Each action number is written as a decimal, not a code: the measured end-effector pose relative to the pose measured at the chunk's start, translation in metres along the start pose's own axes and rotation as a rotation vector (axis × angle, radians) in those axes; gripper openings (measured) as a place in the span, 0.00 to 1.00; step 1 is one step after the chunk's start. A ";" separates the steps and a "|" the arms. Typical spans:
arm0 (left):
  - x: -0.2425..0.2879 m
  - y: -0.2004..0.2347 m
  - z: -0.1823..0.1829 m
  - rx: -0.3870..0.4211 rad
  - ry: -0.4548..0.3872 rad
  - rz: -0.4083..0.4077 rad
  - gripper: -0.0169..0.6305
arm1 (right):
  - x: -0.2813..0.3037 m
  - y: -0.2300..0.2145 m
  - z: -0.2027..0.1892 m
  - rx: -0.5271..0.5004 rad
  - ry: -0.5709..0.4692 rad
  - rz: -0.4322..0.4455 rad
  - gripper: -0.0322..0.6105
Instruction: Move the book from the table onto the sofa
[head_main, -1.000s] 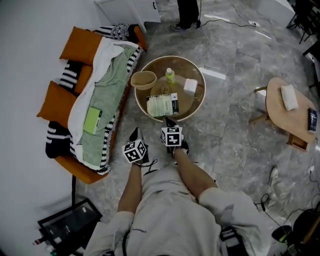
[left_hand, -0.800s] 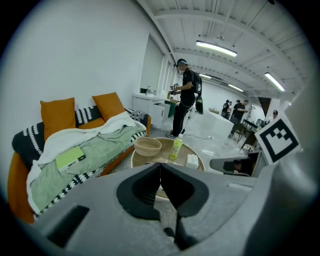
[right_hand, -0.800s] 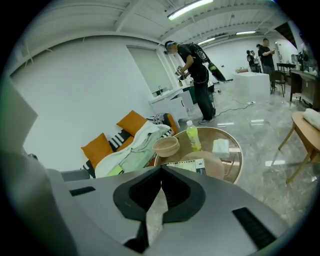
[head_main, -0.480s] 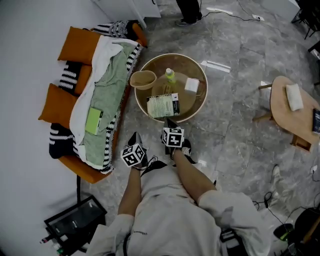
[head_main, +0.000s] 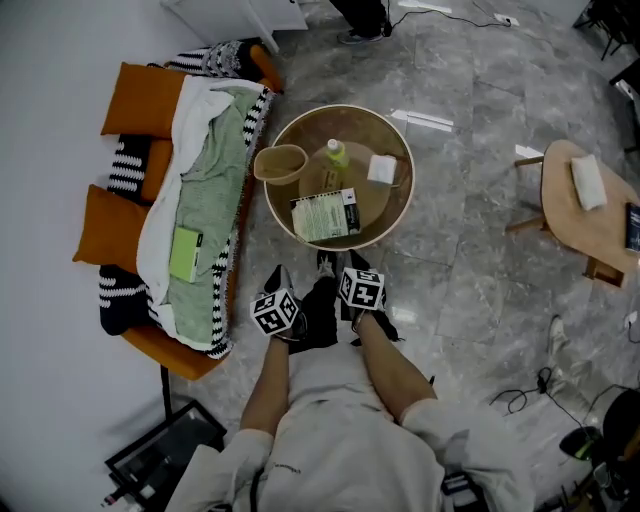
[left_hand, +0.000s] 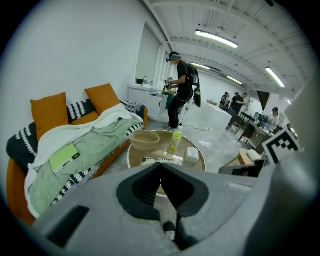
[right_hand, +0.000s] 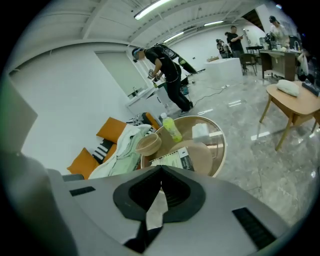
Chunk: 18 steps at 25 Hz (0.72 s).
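Observation:
The book (head_main: 325, 215), pale-covered with a dark band, lies flat at the near edge of the round wooden table (head_main: 395, 215). It also shows just past the jaws as the book (left_hand: 161, 160) and the book (right_hand: 172, 160). The sofa (head_main: 150, 100), orange-cushioned under a green and white blanket, stands left of the table. My left gripper (head_main: 282, 274) and right gripper (head_main: 352, 262) hover short of the table's near edge, both pointing at it. The left gripper (left_hand: 160, 168) and right gripper (right_hand: 161, 173) are shut with nothing between the jaws.
A wooden bowl (head_main: 280, 162), a green bottle (head_main: 335, 153) and a white box (head_main: 381, 169) share the table. A green notebook (head_main: 185, 253) lies on the sofa blanket. A small wooden side table (head_main: 590, 215) stands at right, a black case (head_main: 165, 465) at bottom left. A person (left_hand: 180, 87) stands beyond.
Both grippers have sunk a little and drawn back from the table's edge; the right one shifted to the right and rolled. Both stay shut.

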<state>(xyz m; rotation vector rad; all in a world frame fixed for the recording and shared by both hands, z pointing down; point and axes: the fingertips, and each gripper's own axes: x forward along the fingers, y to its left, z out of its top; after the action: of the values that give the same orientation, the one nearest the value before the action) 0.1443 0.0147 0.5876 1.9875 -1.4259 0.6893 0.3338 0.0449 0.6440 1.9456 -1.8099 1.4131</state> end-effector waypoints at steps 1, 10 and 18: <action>0.012 -0.003 0.001 0.001 0.014 -0.016 0.04 | 0.002 -0.011 0.004 0.021 -0.004 -0.025 0.06; 0.112 -0.007 0.015 -0.005 0.111 -0.151 0.04 | 0.033 -0.045 0.016 -0.070 0.034 -0.114 0.06; 0.204 0.038 -0.041 0.002 0.261 -0.185 0.04 | 0.112 -0.070 -0.023 -0.131 0.153 -0.140 0.06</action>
<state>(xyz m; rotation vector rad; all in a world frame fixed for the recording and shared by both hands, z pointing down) 0.1644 -0.0976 0.7652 1.9202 -1.0740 0.8309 0.3626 -0.0010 0.7662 1.8081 -1.6226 1.3245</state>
